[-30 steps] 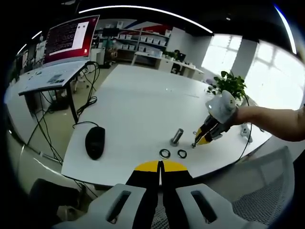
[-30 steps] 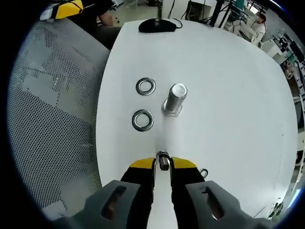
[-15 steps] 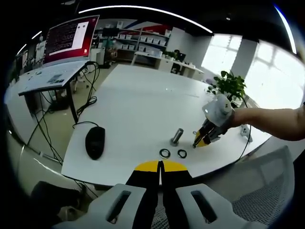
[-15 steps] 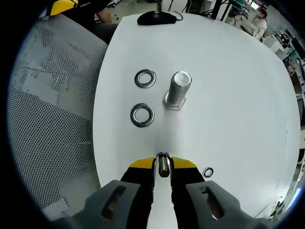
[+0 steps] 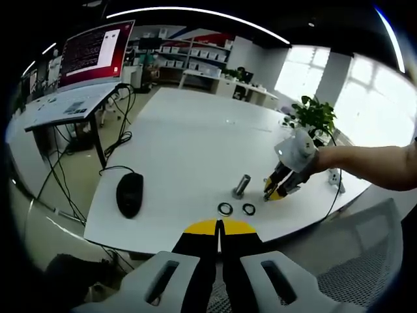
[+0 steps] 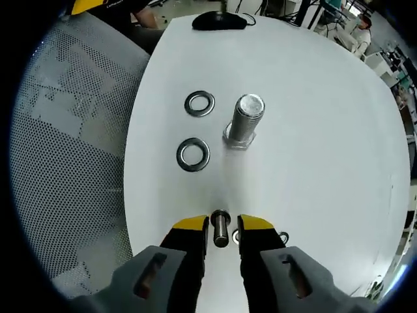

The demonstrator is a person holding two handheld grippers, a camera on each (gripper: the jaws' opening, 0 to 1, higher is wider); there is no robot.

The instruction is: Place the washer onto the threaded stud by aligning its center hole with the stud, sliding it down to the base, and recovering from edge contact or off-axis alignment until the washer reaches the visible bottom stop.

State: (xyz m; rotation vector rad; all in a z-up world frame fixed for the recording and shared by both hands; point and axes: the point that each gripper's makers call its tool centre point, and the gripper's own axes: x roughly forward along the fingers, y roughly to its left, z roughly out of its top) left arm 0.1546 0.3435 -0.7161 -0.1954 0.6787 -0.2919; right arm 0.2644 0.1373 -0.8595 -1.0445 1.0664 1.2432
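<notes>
Right gripper (image 6: 222,229) is easing open around an edge-up washer (image 6: 220,229) at 6 o'clock from the stud (image 6: 245,121); thin, slippery steel, so I'd be pinching its rim.

Three washers (image 6: 199,103), one stud (image 6: 245,120)

The left gripper (image 5: 219,226) is held low and level, its two yellow-tipped jaws pressed together with nothing between them. Across from it, in the left gripper view, the right gripper (image 5: 275,191) tilts steeply downward, tips near the tabletop, carried on a bare forearm (image 5: 368,166) that reaches in from the right. In the right gripper view, the right gripper's (image 6: 222,226) jaws stand slightly parted, with a small metal piece between them; whether they grip it or only flank it is hard to say.
</notes>
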